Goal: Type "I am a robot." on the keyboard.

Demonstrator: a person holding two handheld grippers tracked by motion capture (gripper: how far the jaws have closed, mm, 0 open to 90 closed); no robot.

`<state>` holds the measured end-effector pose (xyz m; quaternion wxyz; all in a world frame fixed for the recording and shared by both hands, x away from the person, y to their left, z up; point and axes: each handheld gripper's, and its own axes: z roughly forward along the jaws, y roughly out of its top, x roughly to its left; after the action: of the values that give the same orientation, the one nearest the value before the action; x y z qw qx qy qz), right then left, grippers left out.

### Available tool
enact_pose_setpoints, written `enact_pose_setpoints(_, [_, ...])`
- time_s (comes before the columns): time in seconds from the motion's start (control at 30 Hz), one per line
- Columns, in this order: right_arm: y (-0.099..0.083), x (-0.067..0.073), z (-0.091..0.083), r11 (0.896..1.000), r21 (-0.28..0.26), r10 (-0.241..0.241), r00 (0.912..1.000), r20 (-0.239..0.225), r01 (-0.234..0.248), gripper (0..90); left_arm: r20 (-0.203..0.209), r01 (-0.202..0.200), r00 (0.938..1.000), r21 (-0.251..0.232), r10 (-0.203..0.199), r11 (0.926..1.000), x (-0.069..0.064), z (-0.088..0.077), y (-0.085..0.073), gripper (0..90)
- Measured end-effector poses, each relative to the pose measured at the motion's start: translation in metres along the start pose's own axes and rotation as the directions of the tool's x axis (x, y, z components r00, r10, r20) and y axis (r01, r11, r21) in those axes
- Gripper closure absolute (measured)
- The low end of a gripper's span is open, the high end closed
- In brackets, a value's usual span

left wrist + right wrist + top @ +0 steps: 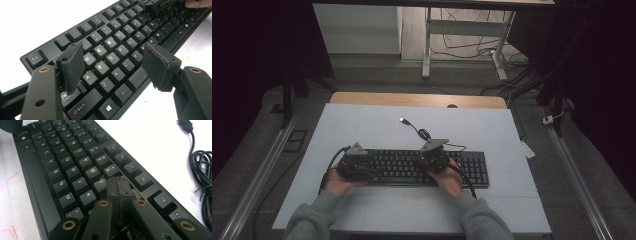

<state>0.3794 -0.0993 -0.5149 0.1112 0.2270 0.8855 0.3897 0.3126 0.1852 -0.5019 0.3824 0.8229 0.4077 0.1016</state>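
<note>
The right gripper has its two black jaws pressed flat together with nothing between them, and their joined tip rests among the keys near the I and K keys of a black keyboard. The left gripper has its jaws spread wide apart, one foam pad over the Q and A keys and the other off the front edge beside the space bar; it grips nothing. In the high view, a person's two hands in grey sleeves hold the left gripper over the keyboard's left end and the right gripper right of its middle.

The keyboard lies flat and lengthwise across the near half of a pale worktop, close to the person. It is a full-size board with a number pad at its right end, matte black, with raised square keycaps bearing white letters. A thin black cable runs from its back edge in a loose coil, ending in a plug that lies unconnected farther back on the worktop.

It looks like a rigid plastic slab, moderately light and not fragile as a whole, though single keycaps would likely sink under pressure or pop off if pried. The smooth case could slip, so a hold across the front and back edges at either end seems safest. The closed tip suits pressing single keys.
</note>
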Motion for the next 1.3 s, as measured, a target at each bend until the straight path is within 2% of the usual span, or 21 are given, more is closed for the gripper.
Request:
enact_pose_setpoints(0.37, [0.001, -0.003, -0.016, 0.998, -0.061, 0.034, 0.9994, -0.003, -0.034, 89.7, -0.001, 0.003, 1.0, -0.006, -0.003, 1.0, 0.0, -0.001, 0.0, 34.0])
enact_pose_setpoints(0.7, [-0.004, -0.005, -0.031, 0.996, -0.074, 0.044, 0.999, 0.008, -0.043, 89.7, -0.003, 0.004, 1.0, -0.005, -0.004, 1.0, 0.002, -0.001, 0.0, 34.0])
enact_pose_setpoints(1.0, [-0.018, -0.01, -0.05, 0.995, -0.08, 0.068, 0.9974, 0.026, -0.065, 89.5, -0.003, 0.004, 1.0, -0.005, -0.004, 1.0, 0.001, -0.001, 0.0, 33.9])
enact_pose_setpoints(1.3, [-0.032, -0.014, -0.069, 0.993, -0.086, 0.086, 0.9955, 0.04, -0.082, 68.2, -0.003, 0.009, 1.0, -0.009, -0.009, 0.9999, 0.003, -0.001, -0.001, 33.8])
